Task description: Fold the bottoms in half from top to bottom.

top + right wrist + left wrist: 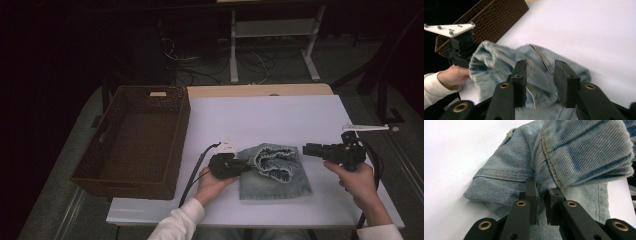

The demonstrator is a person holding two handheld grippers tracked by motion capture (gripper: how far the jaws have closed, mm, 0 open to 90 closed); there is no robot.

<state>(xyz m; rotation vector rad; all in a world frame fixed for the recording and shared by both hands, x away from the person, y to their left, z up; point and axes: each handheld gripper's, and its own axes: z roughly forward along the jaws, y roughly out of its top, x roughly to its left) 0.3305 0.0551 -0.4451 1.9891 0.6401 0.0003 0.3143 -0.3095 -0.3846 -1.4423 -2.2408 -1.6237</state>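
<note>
A folded piece of light blue denim [275, 177] lies on the white table [270, 115], with one part rolled up into a hump with a frayed hem [272, 160]. My left gripper [247, 165] reaches in from the left and is shut on a fold of the denim [584, 150]; in the left gripper view its jaws [543, 188] pinch the cloth just under a stitched seam. My right gripper [306, 148] hovers to the right of the denim, apart from it. Its jaws [541, 66] stand open with nothing between them, and the denim [499, 62] lies beyond.
A dark brown woven basket [125, 187] stands at the table's left side, close to the denim, and its corner [496, 17] appears in the right gripper view. Table legs and cables lie on the floor beyond the far edge. The table's right edge is close behind the right hand.
</note>
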